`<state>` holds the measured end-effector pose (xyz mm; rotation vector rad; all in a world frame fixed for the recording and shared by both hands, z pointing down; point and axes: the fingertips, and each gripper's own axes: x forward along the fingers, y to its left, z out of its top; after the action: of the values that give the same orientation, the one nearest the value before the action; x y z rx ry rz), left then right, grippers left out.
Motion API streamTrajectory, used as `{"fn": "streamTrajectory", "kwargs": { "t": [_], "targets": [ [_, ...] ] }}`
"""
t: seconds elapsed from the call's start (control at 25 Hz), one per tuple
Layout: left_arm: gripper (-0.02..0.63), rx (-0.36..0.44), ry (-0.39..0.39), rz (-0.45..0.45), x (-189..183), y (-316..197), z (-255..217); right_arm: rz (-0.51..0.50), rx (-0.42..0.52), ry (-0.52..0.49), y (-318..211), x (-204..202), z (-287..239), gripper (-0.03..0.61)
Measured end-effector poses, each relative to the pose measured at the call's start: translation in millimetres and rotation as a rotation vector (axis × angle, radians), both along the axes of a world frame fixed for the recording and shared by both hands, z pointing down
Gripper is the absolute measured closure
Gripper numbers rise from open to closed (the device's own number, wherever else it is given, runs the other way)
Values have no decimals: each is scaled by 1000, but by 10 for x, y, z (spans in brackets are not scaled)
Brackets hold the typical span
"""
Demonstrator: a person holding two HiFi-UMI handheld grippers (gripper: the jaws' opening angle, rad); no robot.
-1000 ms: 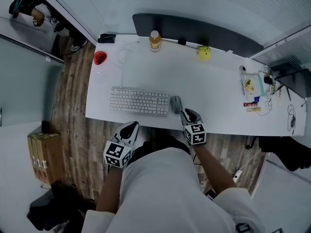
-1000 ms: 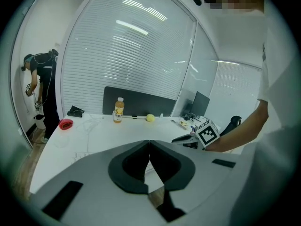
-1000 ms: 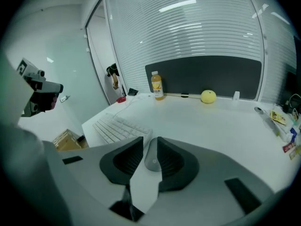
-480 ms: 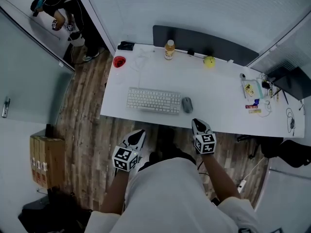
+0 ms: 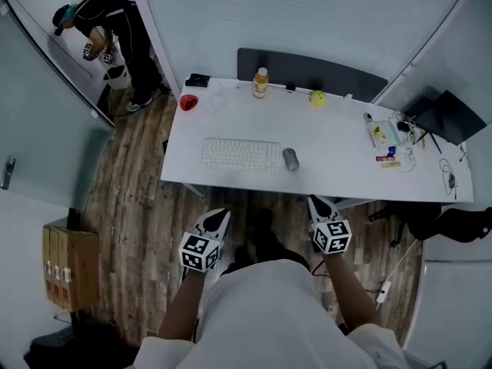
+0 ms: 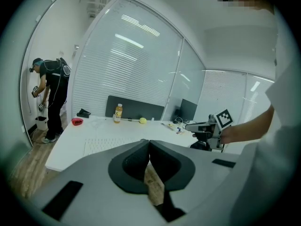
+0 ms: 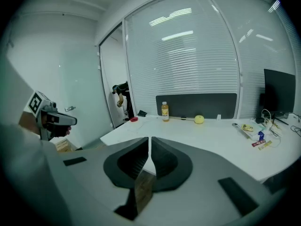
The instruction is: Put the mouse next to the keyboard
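Both hands held short of desk (image 5: pixel 330 148) (over wood floor (image 5: pixel 131 183)). Left gripper (image 5: pixel 221 215) jaws together, empty. Right gripper (image 5: pixel 316 201) just closed, empty. Mouse (image 5: pixel 290 159) just beside keyboard (image 5: pixel 241 154).

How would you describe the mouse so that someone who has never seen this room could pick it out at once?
Find the long white desk. Near its front edge lies a white keyboard, and the mouse sits just off its right end. It is a small grey oval, unlike the orange bottle and yellow ball at the far edge.
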<state>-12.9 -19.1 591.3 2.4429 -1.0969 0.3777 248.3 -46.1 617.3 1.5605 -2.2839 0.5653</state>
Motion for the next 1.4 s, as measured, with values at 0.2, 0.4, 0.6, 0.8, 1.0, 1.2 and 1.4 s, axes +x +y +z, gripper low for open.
{"fn": "streamTrajectory", "kwargs": {
  "t": [0.2,0.4,0.6,0.8,1.0,1.2,1.4],
  "targets": [
    [595,7,22,11,109,136,-101,-13,13,-4,336,48,-252,535],
    [595,43,36,14,254,213,-288,1,32,6,459,181,-409,535],
    [595,71,46,-12,398,255,-435,-32,61,-9,501,280,-519,535],
    [595,74,37,-43,582,331,-497,-82,83,-40,571,432,-682,535],
    [594,90,25,-61,738,439,-579,-129,118,-48,606,576,-851,538],
    [594,93,25,-84,807,511,-639,-151,130,-71,589,610,-922,541],
    [595,100,20,-93,850,544,-679,-179,136,-75,591,604,-944,541]
  ]
}}
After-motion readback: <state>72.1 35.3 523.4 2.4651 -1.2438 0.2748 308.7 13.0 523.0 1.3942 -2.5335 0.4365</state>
